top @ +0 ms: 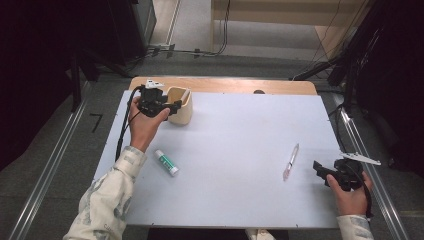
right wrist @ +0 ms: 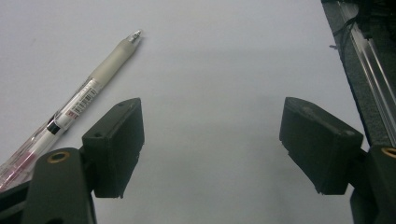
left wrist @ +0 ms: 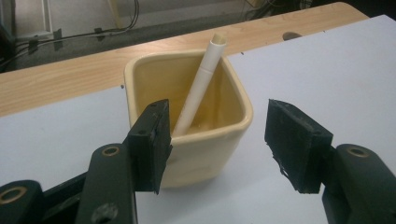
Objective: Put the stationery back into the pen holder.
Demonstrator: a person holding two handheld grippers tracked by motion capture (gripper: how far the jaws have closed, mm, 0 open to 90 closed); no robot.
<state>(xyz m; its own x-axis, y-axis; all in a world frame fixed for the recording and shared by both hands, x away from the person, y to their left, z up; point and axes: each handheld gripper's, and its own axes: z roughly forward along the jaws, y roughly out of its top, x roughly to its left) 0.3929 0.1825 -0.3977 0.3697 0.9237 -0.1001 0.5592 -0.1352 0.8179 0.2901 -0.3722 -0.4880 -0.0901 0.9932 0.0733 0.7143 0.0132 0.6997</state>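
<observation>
A person works at a white tabletop (top: 235,150) with a two-jaw claw in each hand. The left claw (top: 172,107) is at the far left corner, just beside a cream square cup (top: 182,107). Seen from the left claw's own camera, its jaws stand apart with nothing pressed between them: one pad is close against the cup's near wall, the other is clear of the cup over bare tabletop. No earlier view is at hand, so only this spread stance can be told. Inside the cup (left wrist: 196,116) a cream-coloured pen (left wrist: 201,86) leans upright, its tip down in the cup and its cap rising above the far rim.

The right claw (top: 320,170) rests near the right edge toward the near corner, jaws wide and empty. A clear pen (top: 290,161) with a pale grip lies flat on the tabletop just beside it, toward the middle. A small white tube (top: 166,162) with green markings lies near the left edge, well apart from the cup.
</observation>
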